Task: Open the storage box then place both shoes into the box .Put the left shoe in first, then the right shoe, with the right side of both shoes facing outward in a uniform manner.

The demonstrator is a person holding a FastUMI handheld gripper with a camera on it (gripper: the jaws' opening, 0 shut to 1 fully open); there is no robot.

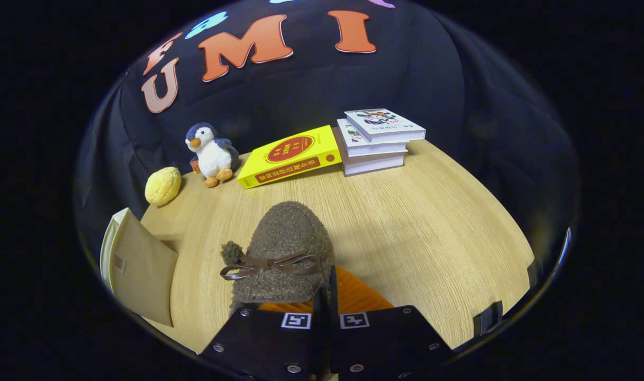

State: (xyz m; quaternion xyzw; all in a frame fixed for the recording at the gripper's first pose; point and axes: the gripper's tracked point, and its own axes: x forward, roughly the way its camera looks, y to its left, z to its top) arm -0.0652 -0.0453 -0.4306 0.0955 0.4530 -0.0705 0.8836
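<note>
The gripper has its fingers drawn nearly together, pinching the right rim of a brown fuzzy shoe whose toe points to twelve o'clock; a brown bow crosses its top. The heel is hidden behind the fingers. At nine o'clock stands the storage box, its lid swung open and its lower part cut off. Bare wooden table lies open from one to four o'clock. Beyond, at eleven, sit a yellow ball and a penguin toy; at twelve a yellow book leans on stacked white books, their writing too small to read.
</note>
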